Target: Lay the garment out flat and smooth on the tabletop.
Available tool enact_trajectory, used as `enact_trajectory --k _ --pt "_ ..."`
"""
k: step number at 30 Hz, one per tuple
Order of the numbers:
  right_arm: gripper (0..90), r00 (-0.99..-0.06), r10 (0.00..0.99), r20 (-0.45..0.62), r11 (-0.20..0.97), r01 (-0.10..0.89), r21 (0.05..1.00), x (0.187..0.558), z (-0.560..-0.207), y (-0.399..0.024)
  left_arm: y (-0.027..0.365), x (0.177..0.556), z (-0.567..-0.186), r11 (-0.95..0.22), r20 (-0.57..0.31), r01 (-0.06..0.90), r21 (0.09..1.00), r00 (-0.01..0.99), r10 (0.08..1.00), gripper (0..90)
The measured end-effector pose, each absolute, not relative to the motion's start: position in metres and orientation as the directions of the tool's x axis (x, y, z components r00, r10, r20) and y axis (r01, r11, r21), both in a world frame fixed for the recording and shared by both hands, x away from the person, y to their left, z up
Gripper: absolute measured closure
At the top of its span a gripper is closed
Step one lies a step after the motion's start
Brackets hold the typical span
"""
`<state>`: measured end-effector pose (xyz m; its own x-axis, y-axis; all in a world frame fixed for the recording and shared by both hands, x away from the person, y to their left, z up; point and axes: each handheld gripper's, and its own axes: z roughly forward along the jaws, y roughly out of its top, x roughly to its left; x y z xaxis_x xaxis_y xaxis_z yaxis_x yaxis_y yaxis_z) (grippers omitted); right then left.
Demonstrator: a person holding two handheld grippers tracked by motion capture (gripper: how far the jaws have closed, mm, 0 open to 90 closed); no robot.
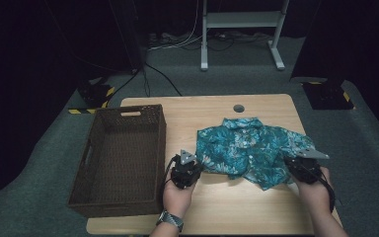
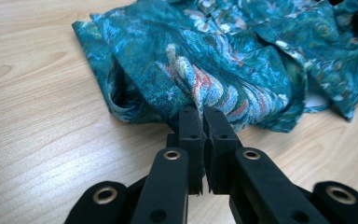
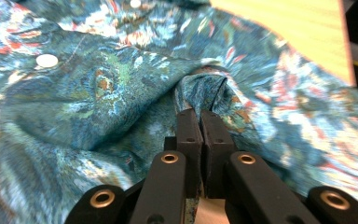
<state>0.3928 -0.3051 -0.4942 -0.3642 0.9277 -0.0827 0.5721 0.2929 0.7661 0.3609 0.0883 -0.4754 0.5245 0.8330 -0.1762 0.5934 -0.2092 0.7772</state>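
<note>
Teal floral shirt pinched at both sides on a pale wooden table.

Crumpled and partly spread, the shirt lies on the right half of the table, beside a dark woven basket that stands on the left half. The left gripper has its jaws pressed together on a fold at the shirt's left edge, cloth bunching up between them. The right gripper nips a gathered pleat of the same fabric, near a white button, its jaws likewise clamped on the cloth.

left hand-held gripper jaws pinched closed, right hand-held gripper likewise, both forearms reaching forward
</note>
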Motion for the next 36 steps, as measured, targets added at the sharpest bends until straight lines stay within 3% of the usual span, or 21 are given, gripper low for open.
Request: enact_trajectory --k 8,16,23,27,36 --pt "86.9 -0.362 0.923 -0.129 0.321 0.541 0.777 0.347 -0.471 -0.329 0.089 0.339 -0.464 -0.229 -0.168 0.572 0.787 0.557 0.813 86.2" --pt "86.7 -0.344 0.933 -0.104 0.299 0.585 0.754 0.309 -0.483 -0.352 0.094 0.311 -0.467 -0.240 -0.178 0.588 0.772 0.562 0.808 85.5" --pt "86.5 -0.333 0.939 -0.082 0.277 0.594 0.755 0.290 -0.486 -0.362 0.096 0.302 -0.471 -0.272 -0.135 0.599 0.753 0.545 0.827 84.0" --pt "83.4 -0.348 0.934 -0.082 0.286 0.591 0.754 0.288 -0.490 -0.358 0.094 0.301 -0.478 -0.281 -0.121 0.605 0.745 0.537 0.835 75.5" --pt "72.3 -0.389 0.920 -0.052 0.289 0.584 0.759 0.287 -0.496 -0.339 0.083 0.305 -0.477 -0.304 -0.097 0.585 0.752 0.554 0.827 66.0"
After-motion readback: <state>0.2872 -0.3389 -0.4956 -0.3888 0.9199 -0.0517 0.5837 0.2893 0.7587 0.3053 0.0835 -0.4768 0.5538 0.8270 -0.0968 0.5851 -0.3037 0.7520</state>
